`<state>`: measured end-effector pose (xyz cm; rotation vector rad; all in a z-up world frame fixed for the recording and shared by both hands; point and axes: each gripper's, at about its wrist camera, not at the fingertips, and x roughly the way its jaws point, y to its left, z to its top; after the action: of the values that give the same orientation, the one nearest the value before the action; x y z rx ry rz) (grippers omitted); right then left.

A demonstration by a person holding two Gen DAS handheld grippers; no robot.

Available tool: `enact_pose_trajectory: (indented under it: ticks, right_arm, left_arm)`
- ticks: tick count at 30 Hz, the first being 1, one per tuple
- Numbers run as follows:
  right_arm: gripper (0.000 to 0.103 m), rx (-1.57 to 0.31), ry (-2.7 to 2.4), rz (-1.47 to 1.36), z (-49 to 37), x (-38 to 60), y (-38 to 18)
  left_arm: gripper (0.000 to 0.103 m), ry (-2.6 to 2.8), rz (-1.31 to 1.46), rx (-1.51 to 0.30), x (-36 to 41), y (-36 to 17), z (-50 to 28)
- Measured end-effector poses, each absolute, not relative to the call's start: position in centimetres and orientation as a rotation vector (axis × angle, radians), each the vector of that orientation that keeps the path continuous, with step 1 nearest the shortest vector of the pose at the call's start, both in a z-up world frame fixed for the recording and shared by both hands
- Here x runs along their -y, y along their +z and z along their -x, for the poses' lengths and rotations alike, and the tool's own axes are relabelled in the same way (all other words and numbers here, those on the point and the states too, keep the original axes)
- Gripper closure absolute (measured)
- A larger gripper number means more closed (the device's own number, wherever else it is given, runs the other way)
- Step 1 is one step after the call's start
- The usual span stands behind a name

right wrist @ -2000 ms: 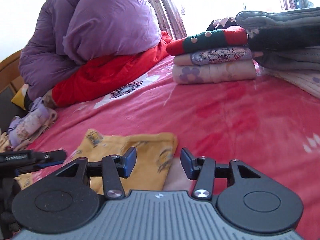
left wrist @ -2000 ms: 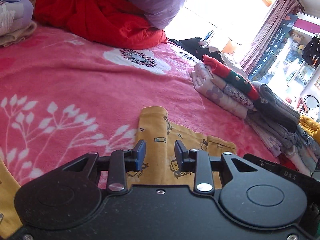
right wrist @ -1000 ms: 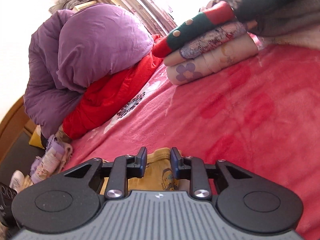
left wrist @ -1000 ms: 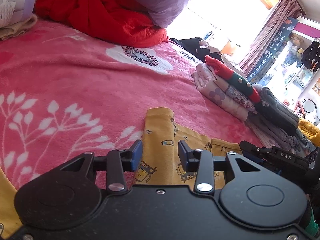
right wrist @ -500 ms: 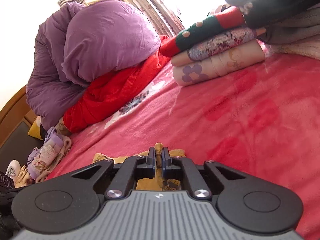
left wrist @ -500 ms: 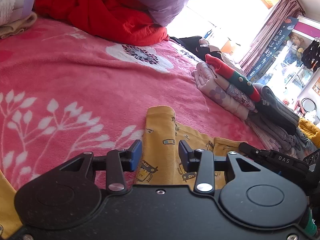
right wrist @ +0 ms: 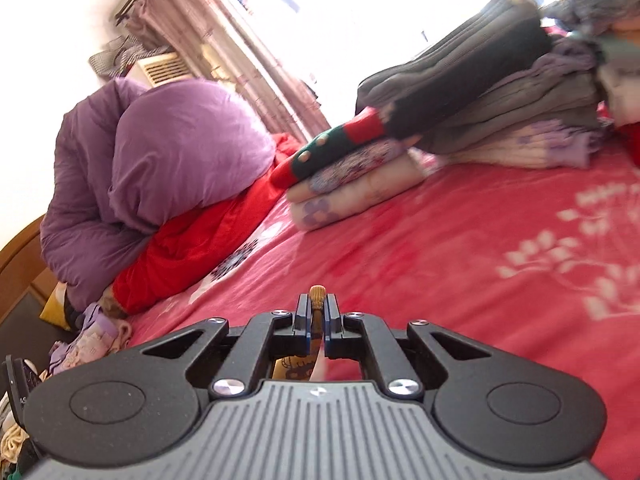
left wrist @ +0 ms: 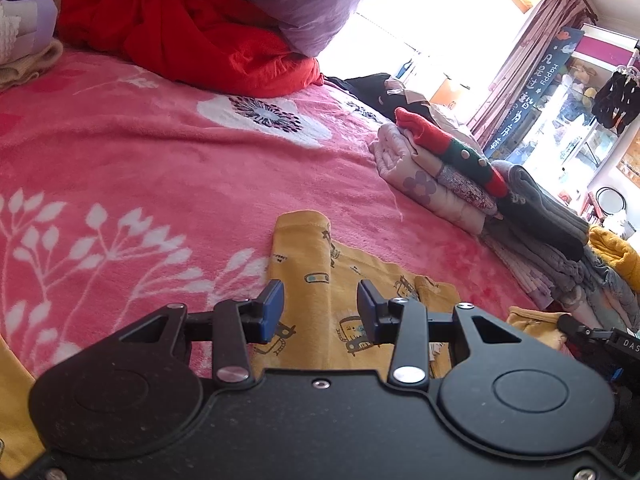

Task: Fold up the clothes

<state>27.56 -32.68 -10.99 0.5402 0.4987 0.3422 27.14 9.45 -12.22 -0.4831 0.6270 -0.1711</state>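
A pink floral blanket [left wrist: 160, 168] covers a bed piled with laundry beside a sunlit window.

Nearest the lens, the left gripper [left wrist: 320, 306] hangs with jaws spread wide over a yellow printed garment [left wrist: 320, 280] lying flat on the blanket, touching nothing. The right gripper [right wrist: 316, 316] has its jaws pinched tight on a fold of that same yellow cloth, its ribbed edge poking up between them. Open blanket stretches left of the garment and beyond it to a white flower motif [left wrist: 260, 116]. To the right, a stack of folded clothes [left wrist: 460, 176] lines the bed's edge. At the far end, a purple duvet [right wrist: 160, 176] sits on a red quilt [left wrist: 192, 36]. A hanging banner [left wrist: 532, 92] reads "HAPPY"; the other lettering is illegible.
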Motion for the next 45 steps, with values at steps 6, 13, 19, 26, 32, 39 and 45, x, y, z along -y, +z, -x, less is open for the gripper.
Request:
enact_pose_trajectory:
  ticks: [6, 13, 19, 26, 32, 39, 45]
  right_arm:
    - [0.095, -0.435, 0.262, -0.571, -25.1, 37.2, -9.5]
    - [0.095, -0.408, 0.181, -0.596, -22.5, 41.9, -8.5]
    - [0.095, -0.414, 0.136, -0.638, -21.0, 44.8, -9.5]
    - [0.095, -0.424, 0.092, -0.684, -18.4, 47.8, -10.6]
    - [0.095, -0.410, 0.064, -0.706, -16.0, 49.9, -10.9]
    - [0.095, -0.464, 0.088, -0.711, -17.1, 49.7, -12.8]
    - [0.095, -0.492, 0.078, -0.671, -18.7, 49.1, -13.5]
  left_arm:
    - [0.064, -0.238, 0.372, -0.635, -6.9, -11.7, -25.5]
    - [0.064, -0.427, 0.182, -0.624, -1.9, -9.2, -19.7]
    - [0.064, -0.653, 0.014, -0.661, 5.3, -9.5, -13.5]
    - [0.065, -0.766, -0.169, -0.700, 10.6, -12.1, -10.1]
    - [0.066, -0.721, -0.345, -0.667, 13.0, -14.0, -9.2]
    - [0.069, -0.709, -0.541, -0.614, 14.0, -15.1, -7.5]
    - [0.098, -0.713, -0.667, -0.583, 14.7, -15.5, -6.8]
